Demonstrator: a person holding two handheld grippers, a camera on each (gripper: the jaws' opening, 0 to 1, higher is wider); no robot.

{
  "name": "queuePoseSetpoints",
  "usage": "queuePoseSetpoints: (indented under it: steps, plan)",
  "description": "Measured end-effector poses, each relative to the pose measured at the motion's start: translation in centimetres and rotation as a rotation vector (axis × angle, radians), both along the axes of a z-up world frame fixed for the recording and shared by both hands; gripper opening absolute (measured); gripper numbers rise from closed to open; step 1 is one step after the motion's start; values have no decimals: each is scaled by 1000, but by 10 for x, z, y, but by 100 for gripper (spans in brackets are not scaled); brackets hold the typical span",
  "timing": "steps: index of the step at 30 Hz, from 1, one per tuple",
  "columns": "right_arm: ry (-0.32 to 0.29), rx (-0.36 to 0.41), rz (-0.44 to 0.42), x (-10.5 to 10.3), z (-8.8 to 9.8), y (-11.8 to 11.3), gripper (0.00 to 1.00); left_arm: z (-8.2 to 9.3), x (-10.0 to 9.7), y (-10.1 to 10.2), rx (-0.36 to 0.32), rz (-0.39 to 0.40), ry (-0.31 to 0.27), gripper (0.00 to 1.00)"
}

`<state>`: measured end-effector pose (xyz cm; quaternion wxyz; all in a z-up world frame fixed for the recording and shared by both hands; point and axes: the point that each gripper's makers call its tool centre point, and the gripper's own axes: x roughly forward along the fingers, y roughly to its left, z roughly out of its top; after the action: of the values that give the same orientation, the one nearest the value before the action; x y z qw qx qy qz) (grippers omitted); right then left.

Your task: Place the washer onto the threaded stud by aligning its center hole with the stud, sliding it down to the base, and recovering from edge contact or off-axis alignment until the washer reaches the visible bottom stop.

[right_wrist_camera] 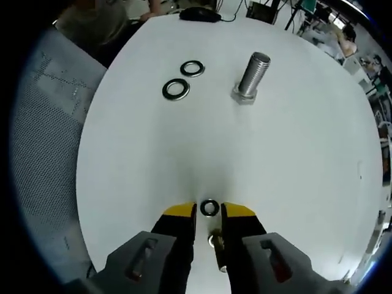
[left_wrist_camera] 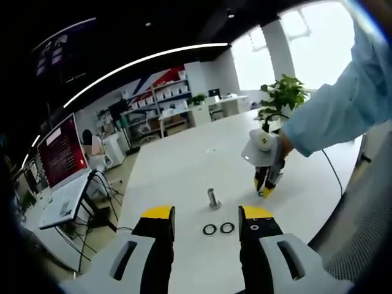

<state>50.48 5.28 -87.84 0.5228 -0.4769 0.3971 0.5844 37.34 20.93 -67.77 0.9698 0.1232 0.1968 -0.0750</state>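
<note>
A steel threaded stud (left_wrist_camera: 212, 198) (right_wrist_camera: 252, 76) stands upright on its hex head on the white table (left_wrist_camera: 184, 165) (right_wrist_camera: 294, 159). Two loose washers (left_wrist_camera: 210, 229) (left_wrist_camera: 227, 228) lie flat beside it, also seen as washers (right_wrist_camera: 192, 68) (right_wrist_camera: 176, 89) in the right gripper view. My left gripper (left_wrist_camera: 207, 214) hangs open just short of them, holding nothing. My right gripper (right_wrist_camera: 209, 211) (left_wrist_camera: 265, 190) points down at the table to the right of the stud, its yellow tips closed in on the edges of a third small washer (right_wrist_camera: 209, 207) at the table surface.
A person's hand in a light blue sleeve (left_wrist_camera: 343, 104) holds the right gripper. A laptop (left_wrist_camera: 61, 202) and red screen (left_wrist_camera: 61, 150) stand off the table's left. A plant (left_wrist_camera: 283, 95) and a cable sit at the far edge, and a black mouse (right_wrist_camera: 199, 13) lies on the table's edge.
</note>
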Motion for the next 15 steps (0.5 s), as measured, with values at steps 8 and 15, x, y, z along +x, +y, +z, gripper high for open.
queuePoseSetpoints:
  steps: [8, 15]
  plan:
    - [19, 6, -38, 2, 0, -2, 16, 0, 0, -1, 2, -4, 3, 40]
    - [3, -1, -15, 1, 0, -3, 13, 0, 0, 0, 1, -1, -1, 40]
